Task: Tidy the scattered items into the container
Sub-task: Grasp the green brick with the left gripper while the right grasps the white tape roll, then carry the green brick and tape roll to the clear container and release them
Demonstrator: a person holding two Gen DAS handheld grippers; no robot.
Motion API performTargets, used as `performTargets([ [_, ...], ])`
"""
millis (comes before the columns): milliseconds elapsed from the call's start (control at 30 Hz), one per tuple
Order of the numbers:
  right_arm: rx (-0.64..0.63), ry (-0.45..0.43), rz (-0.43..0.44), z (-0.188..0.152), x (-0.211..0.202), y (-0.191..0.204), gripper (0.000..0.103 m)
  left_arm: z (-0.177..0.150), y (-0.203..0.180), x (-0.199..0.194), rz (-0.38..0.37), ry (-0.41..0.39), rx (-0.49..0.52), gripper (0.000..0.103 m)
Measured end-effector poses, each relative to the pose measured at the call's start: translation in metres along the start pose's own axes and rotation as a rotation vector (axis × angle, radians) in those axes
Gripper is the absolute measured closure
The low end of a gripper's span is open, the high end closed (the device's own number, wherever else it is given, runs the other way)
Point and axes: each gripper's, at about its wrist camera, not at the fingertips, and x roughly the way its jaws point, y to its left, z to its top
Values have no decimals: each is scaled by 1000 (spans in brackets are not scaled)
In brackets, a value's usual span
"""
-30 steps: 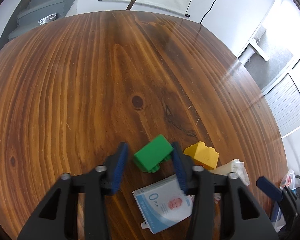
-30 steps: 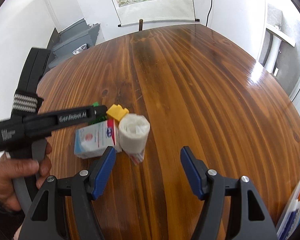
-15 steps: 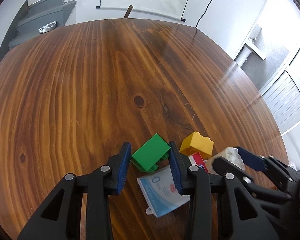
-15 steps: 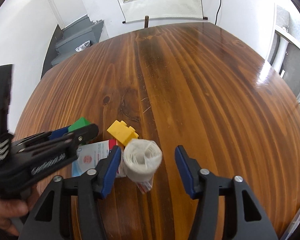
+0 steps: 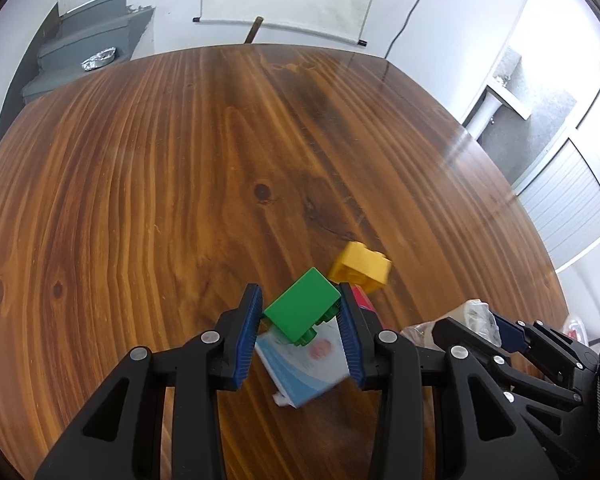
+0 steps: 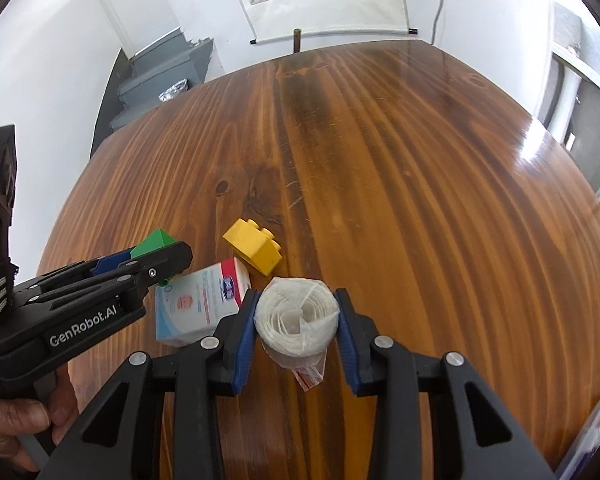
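My left gripper (image 5: 300, 314) is shut on a green toy brick (image 5: 302, 310) and holds it just above a white and blue box (image 5: 306, 372). The brick also shows in the right wrist view (image 6: 156, 242). My right gripper (image 6: 296, 320) is shut on a white gauze roll in a plastic bag (image 6: 298, 320), which also shows in the left wrist view (image 5: 474, 316). A yellow toy brick (image 5: 360, 266) lies on the wooden table (image 5: 180, 180) just beyond both grippers; it also shows in the right wrist view (image 6: 256, 252). The box (image 6: 198, 306) lies left of the roll.
A container edge with coloured items (image 6: 596, 436) shows at the lower right of the right wrist view. A chair back (image 5: 254, 34) stands at the table's far edge. The left gripper's body (image 6: 80, 308) lies close to the right gripper's left finger.
My left gripper closed on the green brick and lifted it slightly. My right gripper moved left onto the gauze roll and closed on it.
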Motion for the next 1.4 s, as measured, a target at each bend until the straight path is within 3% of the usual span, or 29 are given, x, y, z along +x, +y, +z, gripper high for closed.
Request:
performTargets([
  [467, 116, -60, -40, -53, -80, -50, 63, -34, -86, -29, -88, 22, 123, 62],
  [800, 230, -142, -126, -86, -150, -107, 63, -64, -165, -41, -173, 53, 242, 62],
  [1133, 359, -186, -229, -140, -211, -174, 63, -91, -228, -56, -228, 65, 332, 62],
  [1400, 391, -156, -252, -167, -211, -211, 63, -119, -270, -70, -282, 80, 393, 62],
])
